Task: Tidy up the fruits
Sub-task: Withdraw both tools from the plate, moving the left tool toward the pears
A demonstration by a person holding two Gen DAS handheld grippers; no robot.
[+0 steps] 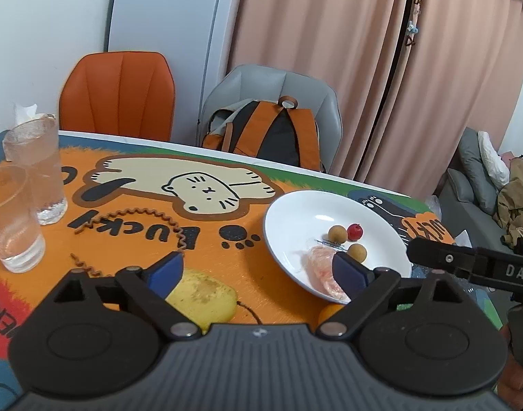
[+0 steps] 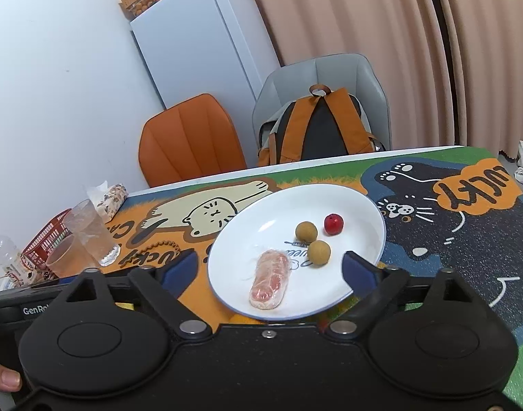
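Fruits are gathered on the white plate on the desk: two brown balls, a red one and a wrapped pink piece. Both the left gripper and right gripper are seen with fingers spread wide, nothing held.

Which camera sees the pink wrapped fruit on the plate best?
The right wrist view. There the pink wrapped fruit lies whole and uncovered on the white plate. In the left wrist view the same fruit is partly hidden behind a blue finger of the open left gripper.
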